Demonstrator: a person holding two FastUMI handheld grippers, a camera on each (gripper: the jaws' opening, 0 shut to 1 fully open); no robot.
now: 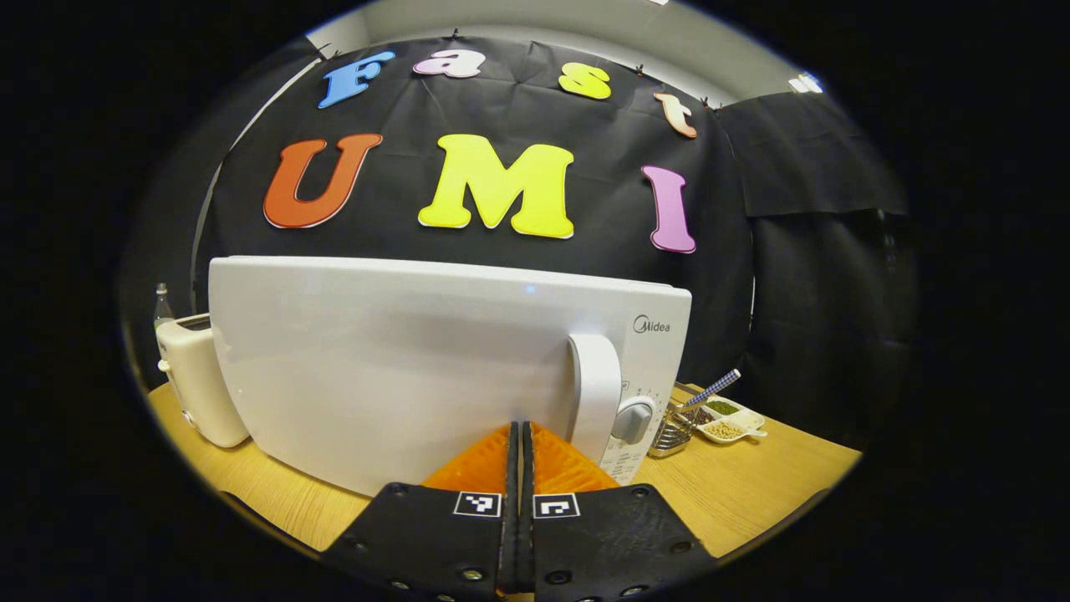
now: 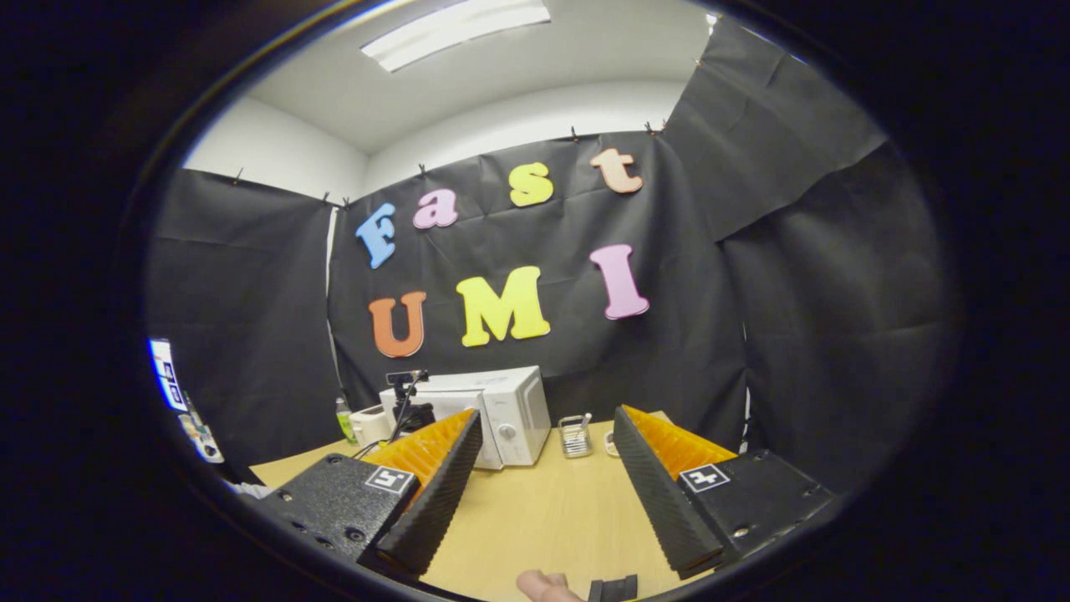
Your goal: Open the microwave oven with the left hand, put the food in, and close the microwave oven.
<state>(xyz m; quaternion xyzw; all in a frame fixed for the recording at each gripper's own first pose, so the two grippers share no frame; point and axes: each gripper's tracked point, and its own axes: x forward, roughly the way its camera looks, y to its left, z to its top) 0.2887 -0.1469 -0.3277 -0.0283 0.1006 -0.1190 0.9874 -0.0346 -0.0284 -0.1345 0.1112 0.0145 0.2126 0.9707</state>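
Left gripper [image 1: 518, 435], fingers together, faces the closed microwave oven [image 1: 418, 359], handle [image 1: 595, 393] at one o'clock, ready to open; right gripper [image 2: 543, 456] waits spread apart.

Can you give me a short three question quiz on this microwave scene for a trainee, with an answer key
1. True or false: the microwave door is already open.
2. Multiple choice: what stands beside the microwave on the side away from its handle? A) a toaster B) a kettle C) a pan
3. Short answer: which hand-held gripper has its fingers spread apart?

Key
1. False. The door sits flush and closed.
2. A. A pale toaster stands there on the table.
3. The right hand-held gripper; the left hand-held gripper has its fingers together, close in front of the door.
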